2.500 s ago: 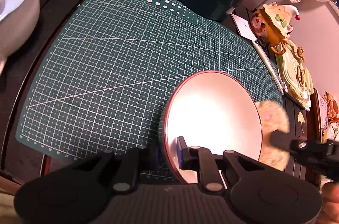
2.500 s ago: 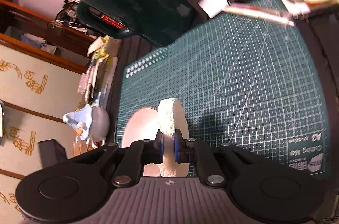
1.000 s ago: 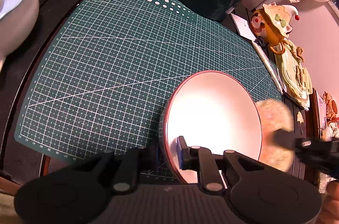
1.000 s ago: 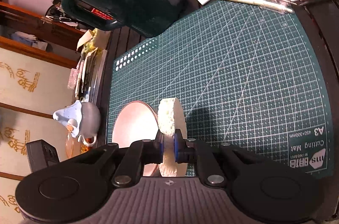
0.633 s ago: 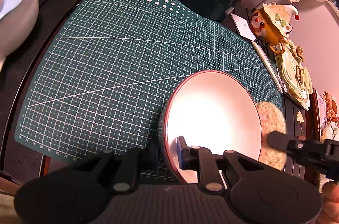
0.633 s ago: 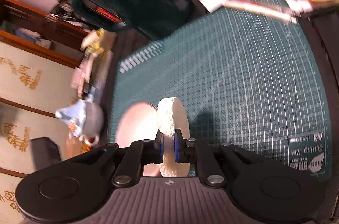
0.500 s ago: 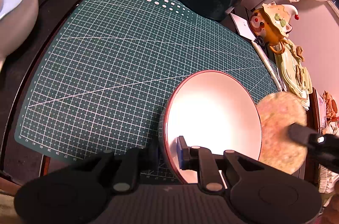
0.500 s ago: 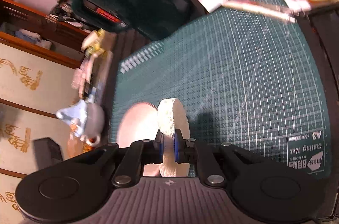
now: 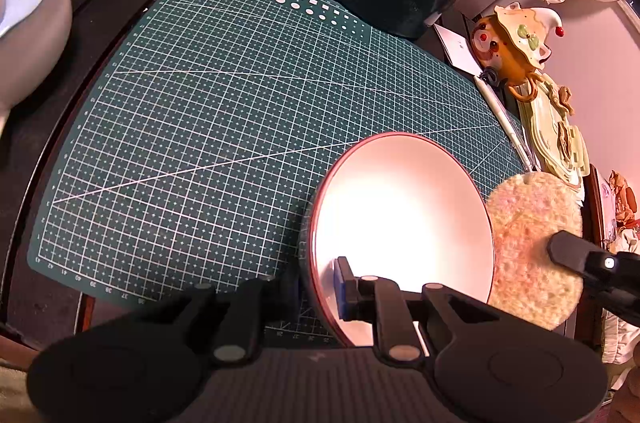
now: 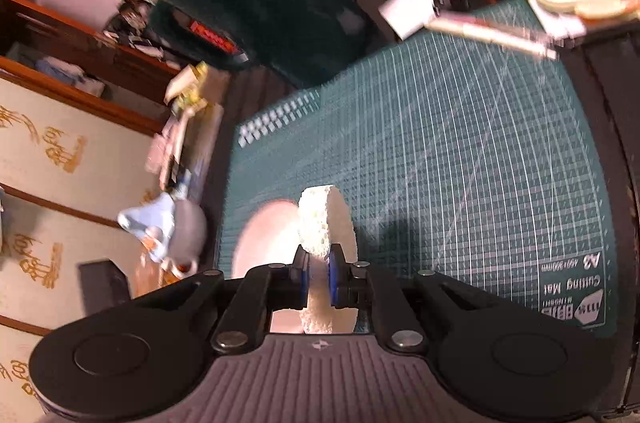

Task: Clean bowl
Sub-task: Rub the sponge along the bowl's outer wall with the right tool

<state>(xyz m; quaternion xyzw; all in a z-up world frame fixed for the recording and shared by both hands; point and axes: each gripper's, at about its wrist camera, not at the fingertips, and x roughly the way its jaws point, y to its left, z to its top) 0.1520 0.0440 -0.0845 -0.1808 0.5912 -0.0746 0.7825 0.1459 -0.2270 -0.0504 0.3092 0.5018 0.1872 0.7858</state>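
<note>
The left gripper (image 9: 320,287) has its jaws clamped on the near rim of the bowl (image 9: 404,223), which is held tilted over the green cutting mat (image 9: 240,111) at the lower right of the left wrist frame. The right gripper (image 10: 318,279) pinches a round sponge (image 10: 326,223) edge-on. The sponge sits just beside the bowl's right rim; contact cannot be told.

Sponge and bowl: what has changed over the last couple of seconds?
The sponge, clamped in the right tool, has shifted along the outside of the bowl's right rim, showing more of its face now; it has not entered the bowl. The left tool stays shut on the near rim, holding the bowl tilted above the cutting mat.
</note>
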